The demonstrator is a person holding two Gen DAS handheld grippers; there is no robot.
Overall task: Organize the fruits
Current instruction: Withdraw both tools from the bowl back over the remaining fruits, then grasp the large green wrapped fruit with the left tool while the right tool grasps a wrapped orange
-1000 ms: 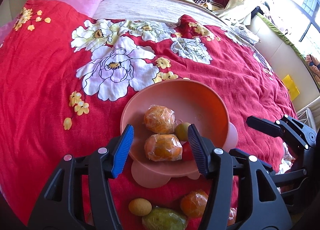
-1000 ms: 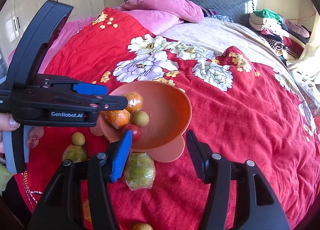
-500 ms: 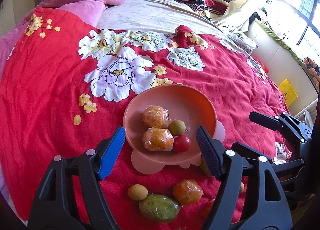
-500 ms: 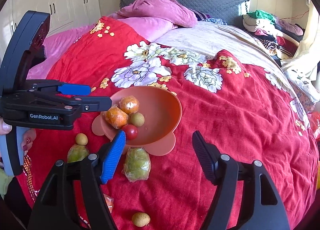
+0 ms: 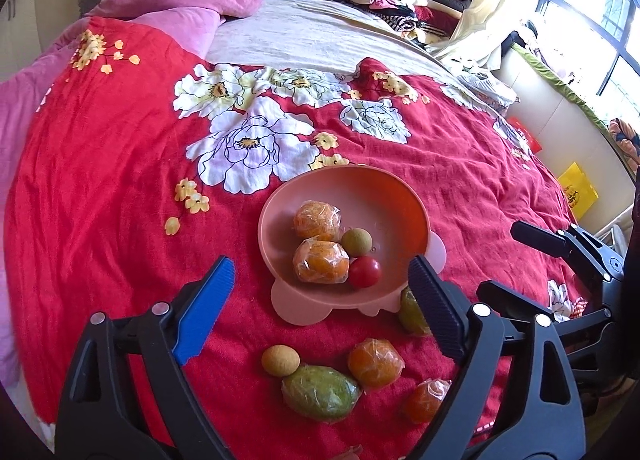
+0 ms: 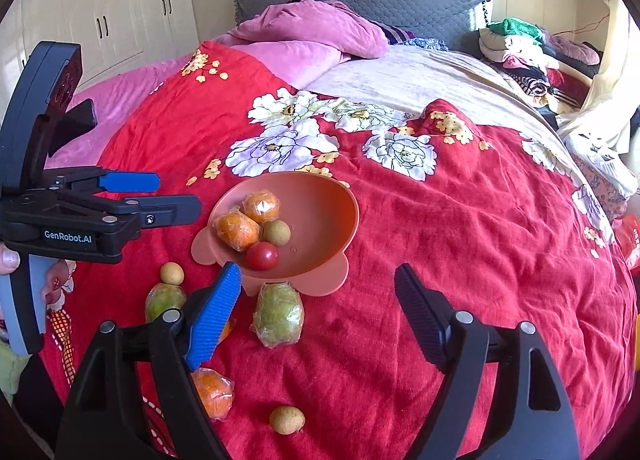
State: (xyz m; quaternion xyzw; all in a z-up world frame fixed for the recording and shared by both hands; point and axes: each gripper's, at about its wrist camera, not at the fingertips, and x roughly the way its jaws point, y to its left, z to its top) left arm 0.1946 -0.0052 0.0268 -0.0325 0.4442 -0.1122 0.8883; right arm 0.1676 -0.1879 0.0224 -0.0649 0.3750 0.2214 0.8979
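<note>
The pink bowl [image 5: 280, 215] sat on the red bedspread [image 5: 100, 179], just past the tips of the left gripper [image 5: 320, 292]. It looked like light, stiff plastic. Inside it lay two wrapped oranges [image 5: 320, 262], a small brown-green fruit [image 5: 356, 242] and a red tomato [image 5: 364, 271], all bunched on the side nearer the fingers.

Both grippers had just been opening, and nothing was between the jaws of either. The left one was spread wide and empty. So was the right gripper [image 6: 316, 312].

More fruit waited on the bedspread, below the left fingers — a wrapped green fruit [image 5: 320, 392], a wrapped orange [image 5: 375, 362] touching it, another wrapped orange [image 5: 426, 400] and a little tan fruit [image 5: 280, 360]. In the right view a second wrapped green fruit [image 6: 278, 314] lay between the right fingers, close to the blue one and touching the bowl's foot.

The wrapped ones were probably slippery, since the shiny film could slide and crinkle. The green ones looked soft, so a gentle squeeze across the fat middle seemed best. The tiny round ones could roll away — they were best pinched right at the middle.
</note>
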